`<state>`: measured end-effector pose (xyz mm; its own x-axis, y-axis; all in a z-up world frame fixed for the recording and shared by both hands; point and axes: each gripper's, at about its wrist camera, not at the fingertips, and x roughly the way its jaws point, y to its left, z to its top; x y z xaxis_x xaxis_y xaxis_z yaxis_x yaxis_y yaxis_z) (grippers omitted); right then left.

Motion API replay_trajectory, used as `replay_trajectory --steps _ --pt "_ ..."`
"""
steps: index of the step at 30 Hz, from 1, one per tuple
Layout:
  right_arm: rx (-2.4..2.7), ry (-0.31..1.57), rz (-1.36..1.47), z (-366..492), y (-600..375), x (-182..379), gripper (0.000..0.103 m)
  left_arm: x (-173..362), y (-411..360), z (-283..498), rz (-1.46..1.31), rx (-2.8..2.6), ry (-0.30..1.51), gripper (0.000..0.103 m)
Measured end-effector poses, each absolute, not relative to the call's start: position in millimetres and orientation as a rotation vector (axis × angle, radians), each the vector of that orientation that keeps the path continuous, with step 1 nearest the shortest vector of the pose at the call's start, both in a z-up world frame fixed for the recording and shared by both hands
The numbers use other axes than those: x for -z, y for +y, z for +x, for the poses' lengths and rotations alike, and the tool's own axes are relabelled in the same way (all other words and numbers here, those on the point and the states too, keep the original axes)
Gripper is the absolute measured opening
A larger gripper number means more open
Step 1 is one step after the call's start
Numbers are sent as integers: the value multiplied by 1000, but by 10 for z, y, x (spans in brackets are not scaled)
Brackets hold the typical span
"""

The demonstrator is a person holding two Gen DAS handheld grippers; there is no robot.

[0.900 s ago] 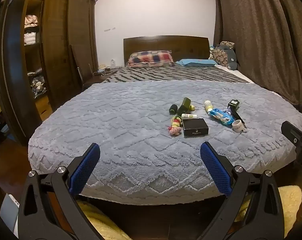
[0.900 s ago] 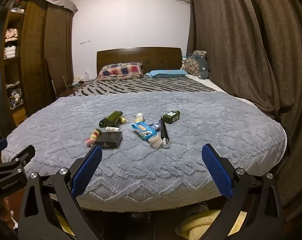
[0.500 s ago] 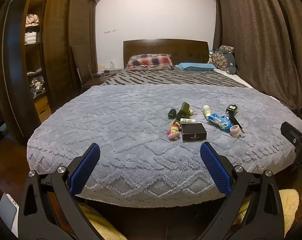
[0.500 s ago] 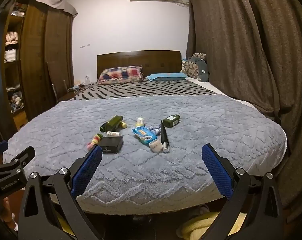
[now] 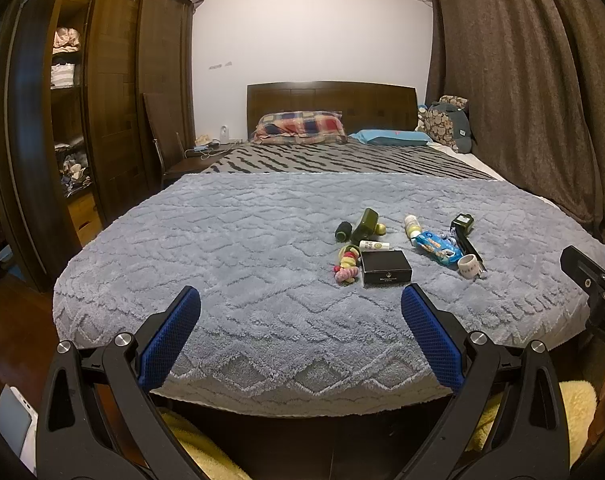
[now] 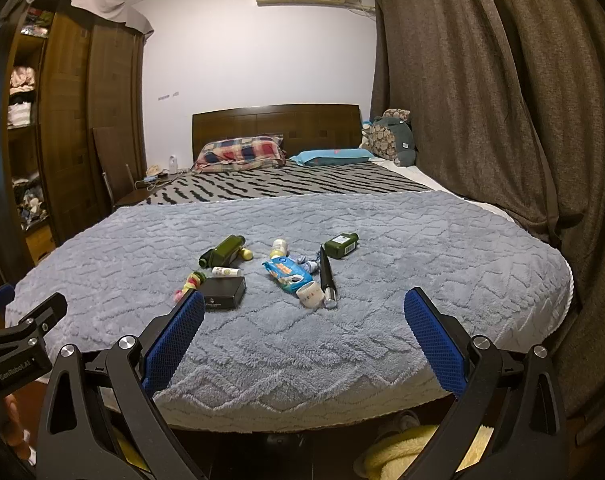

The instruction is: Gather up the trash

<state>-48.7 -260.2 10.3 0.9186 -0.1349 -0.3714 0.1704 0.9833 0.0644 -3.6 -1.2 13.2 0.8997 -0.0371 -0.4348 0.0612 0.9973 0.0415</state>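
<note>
Grey zigzag blanket, black box, blue packet, plaid pillow

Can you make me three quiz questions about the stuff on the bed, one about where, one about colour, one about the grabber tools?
1. Where does the black box lie?
A. on the grey blanket
B. on the striped sheet
C. on the floor

2. What colour is the snack packet?
A. red
B. blue
C. yellow

3. How are the left tool and the right tool?
A. both shut on trash
B. one holds a bottle
C. both open and empty

Answers: 1 A, the box rests on the fluffy grey cover beside the other bits. 2 B, its wrapper is bright blue. 3 C, each tool's blue pads stand wide apart with nothing between them.
</note>
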Motion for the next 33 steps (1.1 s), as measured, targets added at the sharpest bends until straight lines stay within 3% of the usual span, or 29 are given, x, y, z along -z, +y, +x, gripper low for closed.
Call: replay_trajectory --steps 33 --pt "150 365 110 -522 -2583 -72 100 -131 22 -88 44 52 443 95"
